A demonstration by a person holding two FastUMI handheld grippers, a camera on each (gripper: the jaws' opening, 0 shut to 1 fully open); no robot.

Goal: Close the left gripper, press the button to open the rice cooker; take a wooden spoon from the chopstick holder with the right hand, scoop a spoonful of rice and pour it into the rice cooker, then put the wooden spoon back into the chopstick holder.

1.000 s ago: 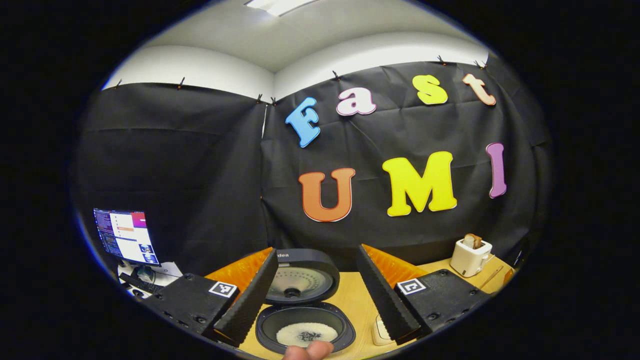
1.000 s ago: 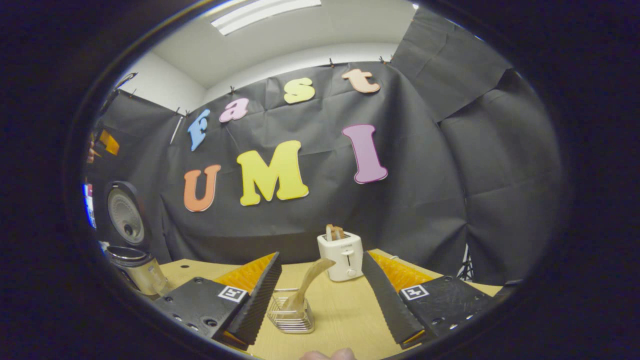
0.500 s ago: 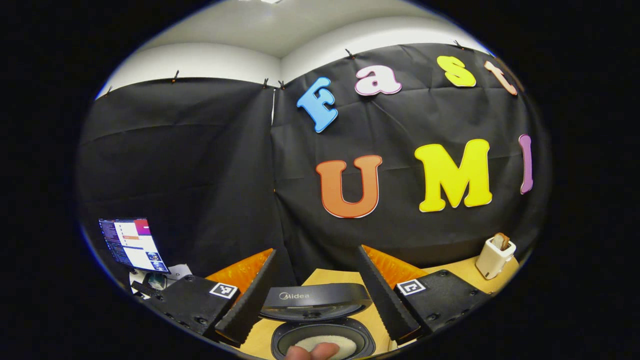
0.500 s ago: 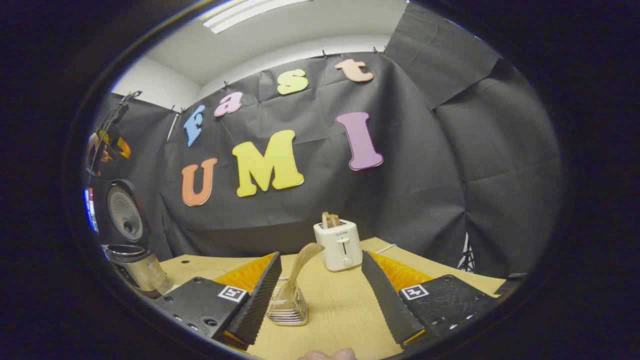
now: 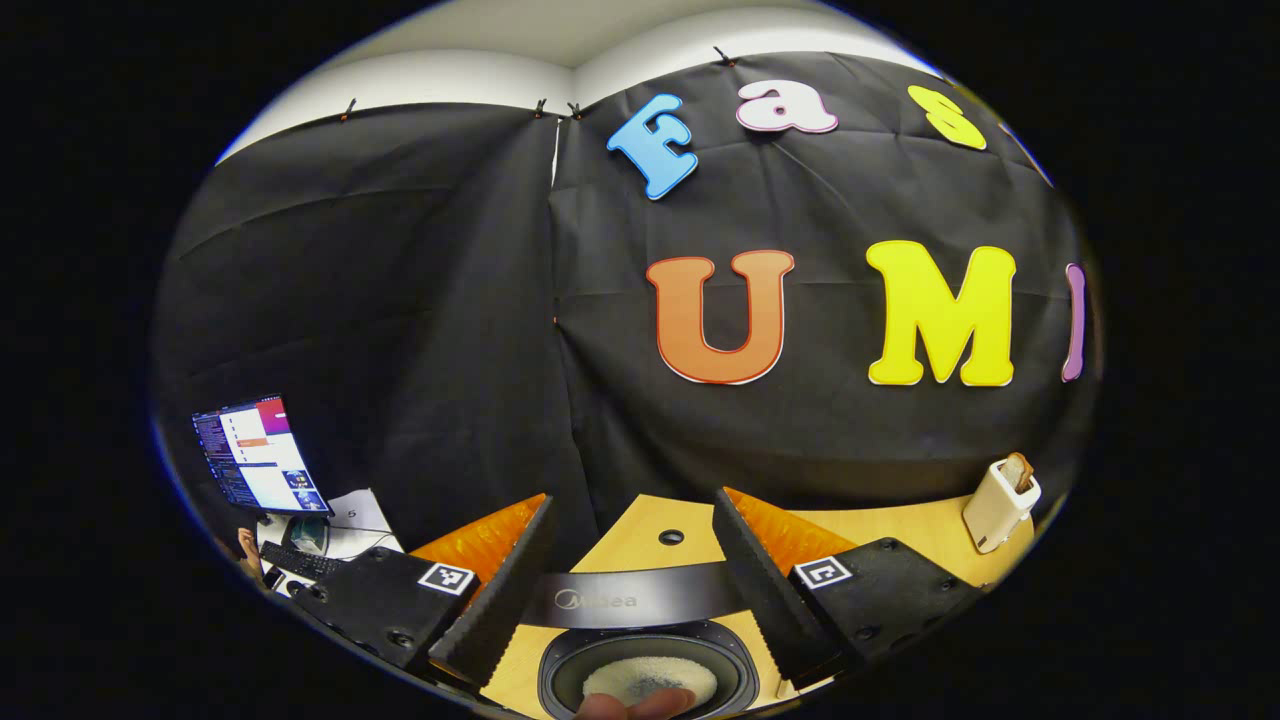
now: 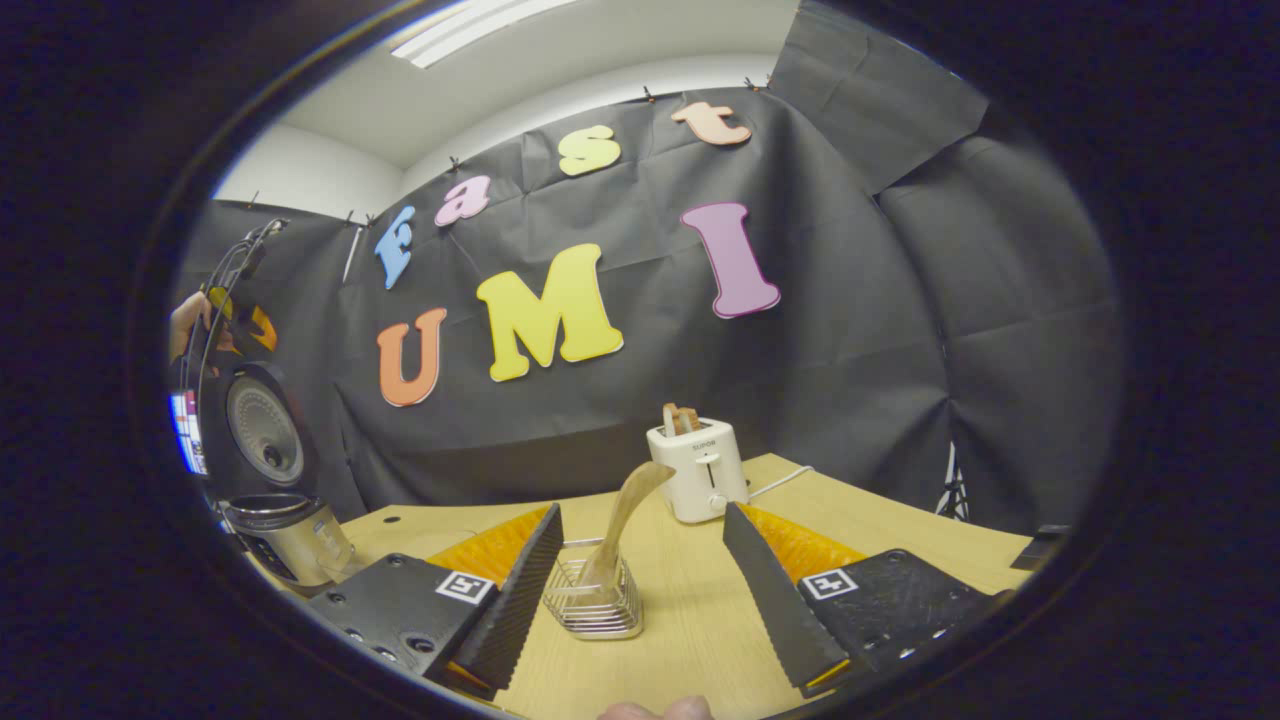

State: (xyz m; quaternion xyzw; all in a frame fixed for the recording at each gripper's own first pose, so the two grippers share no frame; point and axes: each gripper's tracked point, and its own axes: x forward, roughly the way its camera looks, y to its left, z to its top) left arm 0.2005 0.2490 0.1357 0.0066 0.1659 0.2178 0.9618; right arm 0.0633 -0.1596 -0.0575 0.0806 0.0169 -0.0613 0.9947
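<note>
Both claws spread wide and holding nothing: left claw [image 5: 628,600] above the open rice cooker [image 5: 645,672] with rice in its pot, right claw [image 6: 640,590] facing the wooden spoon [image 6: 622,525] upright in the wire chopstick holder [image 6: 596,602] mid-counter [image 6: 690,640], toaster [image 6: 697,468] behind.

In the left gripper view the rice cooker [image 5: 640,660] was cut off at the bottom edge, a fingertip [image 5: 635,705] covering part of the rice [image 5: 640,675]. The monitor [image 5: 250,455] was too small to make out. In the right gripper view the wooden spoon [image 6: 620,525] had its bowl hidden inside the chopstick holder [image 6: 595,605]
</note>
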